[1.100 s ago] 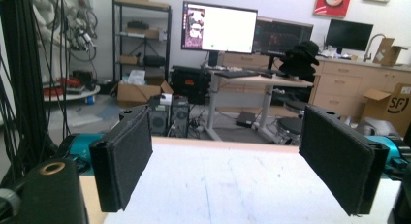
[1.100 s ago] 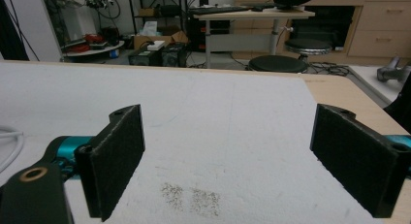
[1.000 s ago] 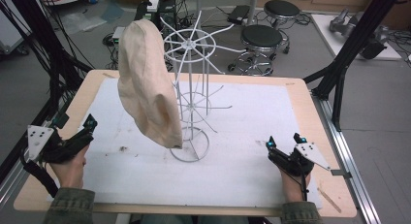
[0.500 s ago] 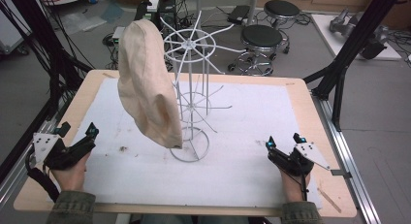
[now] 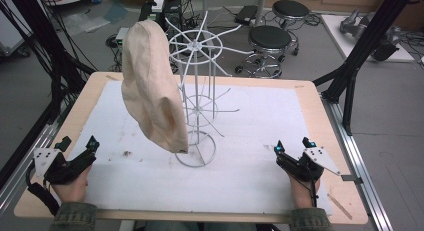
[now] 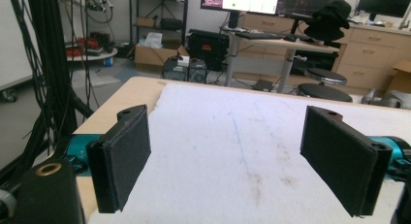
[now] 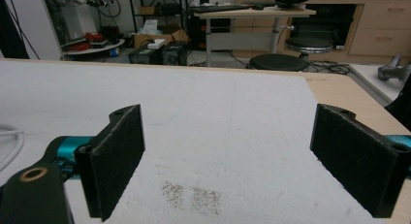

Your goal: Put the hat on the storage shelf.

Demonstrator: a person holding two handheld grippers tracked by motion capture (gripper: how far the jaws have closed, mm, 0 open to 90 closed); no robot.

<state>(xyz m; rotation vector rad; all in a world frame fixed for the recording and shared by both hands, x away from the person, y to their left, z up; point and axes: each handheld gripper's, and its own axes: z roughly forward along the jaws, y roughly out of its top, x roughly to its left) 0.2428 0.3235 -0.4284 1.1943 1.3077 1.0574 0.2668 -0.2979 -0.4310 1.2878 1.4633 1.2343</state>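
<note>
A cream cloth hat [image 5: 152, 91] hangs on a white wire rack [image 5: 197, 111] that stands in the middle of the table. My left gripper [image 5: 77, 143] rests at the table's front left corner, open, nothing between its jaws. The same left gripper [image 6: 228, 161] looks along the white mat with its black pads wide apart. My right gripper [image 5: 292, 145] sits near the front right, open and empty. In its own view the right gripper [image 7: 228, 161] faces bare mat with a small dark stain [image 7: 191, 195] ahead.
A white mat [image 5: 260, 121] covers the wooden table [image 5: 320, 96]. Black frame posts [image 5: 360, 56] stand at the right and left edges. Stools [image 5: 270, 38] and cables lie on the floor beyond the far edge. The rack's base ring [image 5: 196, 150] sits between the grippers.
My left gripper has drifted slightly right and forward along the front left corner. The right gripper, the hat and the rack have stayed put.
</note>
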